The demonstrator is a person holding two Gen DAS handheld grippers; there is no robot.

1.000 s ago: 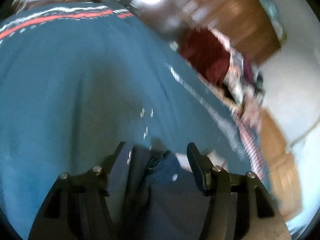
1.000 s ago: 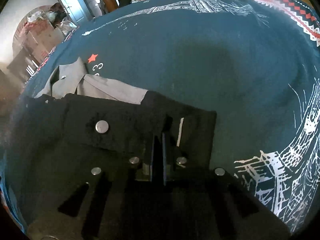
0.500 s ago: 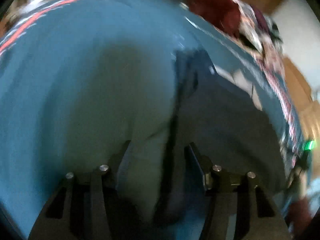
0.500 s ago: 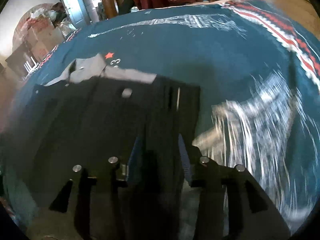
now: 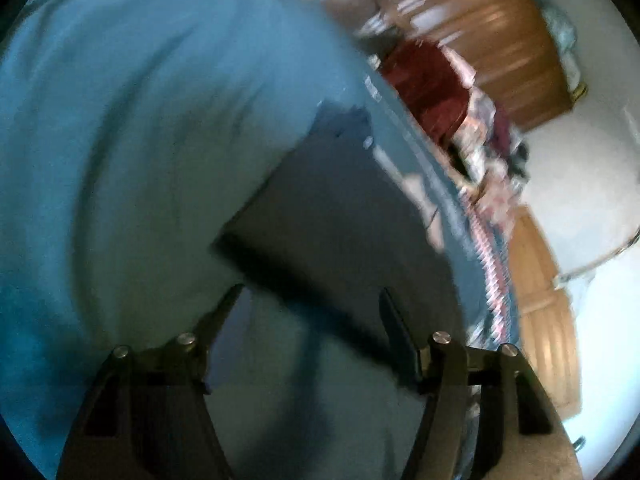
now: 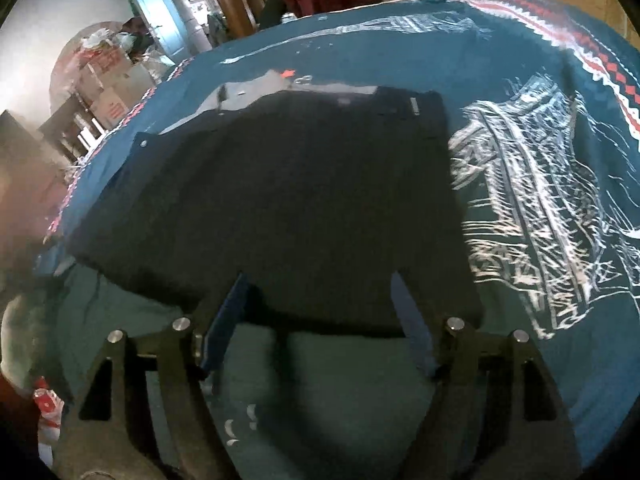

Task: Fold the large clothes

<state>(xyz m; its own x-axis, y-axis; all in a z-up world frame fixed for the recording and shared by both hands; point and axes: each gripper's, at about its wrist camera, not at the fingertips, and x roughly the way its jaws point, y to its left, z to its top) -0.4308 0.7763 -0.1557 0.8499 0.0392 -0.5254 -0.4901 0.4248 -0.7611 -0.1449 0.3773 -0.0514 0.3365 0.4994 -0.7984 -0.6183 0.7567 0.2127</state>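
Motion blur smears the dark garment (image 5: 340, 216) and the wooden furniture (image 5: 500, 32) at upper right of the left wrist view.

The left black plastic tongs (image 5: 310, 300) are showing two thin, flat fingers (image 5: 394, 330) that are coming to points. Each finger is sitting on a wide black arm with long holes cut in it. Two round silver screws (image 5: 441, 336) are shining on every arm. The right black plastic tongs (image 6: 318, 288) are looking just the same, with bluish finger faces (image 6: 226, 320).
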